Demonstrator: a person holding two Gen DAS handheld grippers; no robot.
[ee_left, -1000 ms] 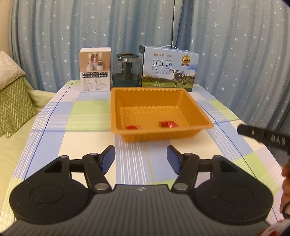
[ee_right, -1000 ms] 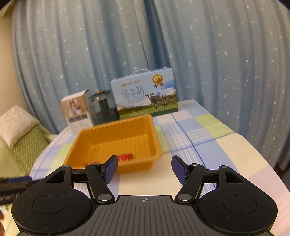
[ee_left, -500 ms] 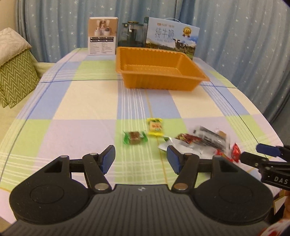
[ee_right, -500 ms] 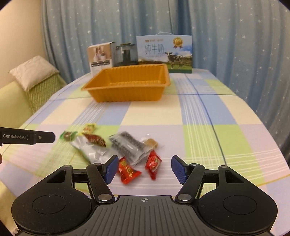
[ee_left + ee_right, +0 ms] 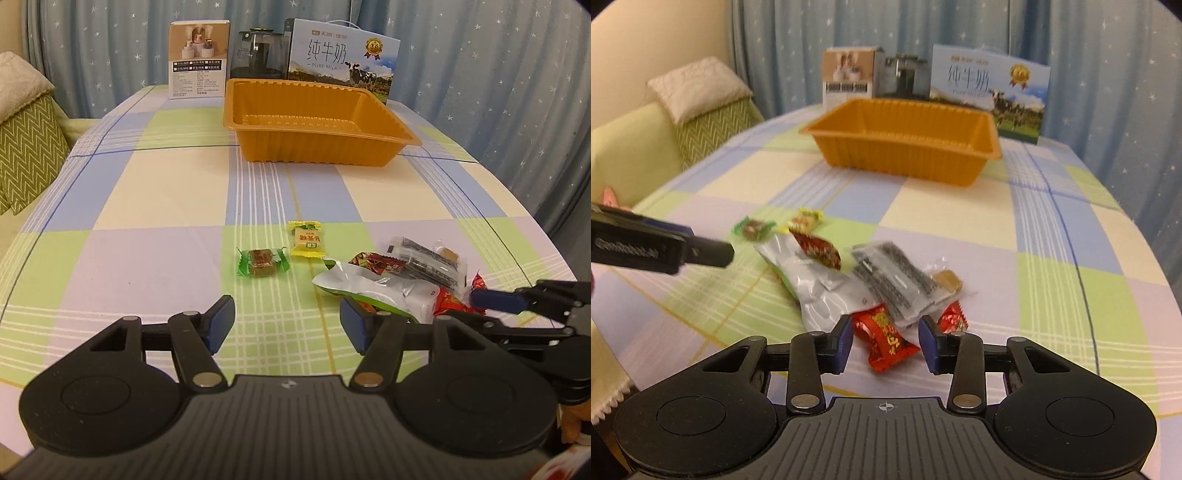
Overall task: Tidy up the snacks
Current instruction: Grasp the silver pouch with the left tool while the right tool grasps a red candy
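An orange tray (image 5: 321, 122) stands at the far middle of the table; it also shows in the right wrist view (image 5: 905, 144). Loose snacks lie near the front. A green-wrapped candy (image 5: 261, 260) and a yellow packet (image 5: 307, 240) lie ahead of my open, empty left gripper (image 5: 287, 325). A silver pouch (image 5: 812, 280), a dark packet (image 5: 897, 277) and a second red candy (image 5: 953, 319) form a pile. My right gripper (image 5: 884, 345) is open, its jaws on either side of a red candy (image 5: 882, 338), low over the table.
A white product box (image 5: 198, 59), a dark glass jar (image 5: 258, 55) and a milk carton box (image 5: 341, 59) stand behind the tray. A green sofa with a cushion (image 5: 701, 107) is to the left. Curtains hang behind the table.
Both grippers have pulled back from the tray and dropped toward the snack pile. The right gripper has come down around the red candy and its jaws stand closer together.
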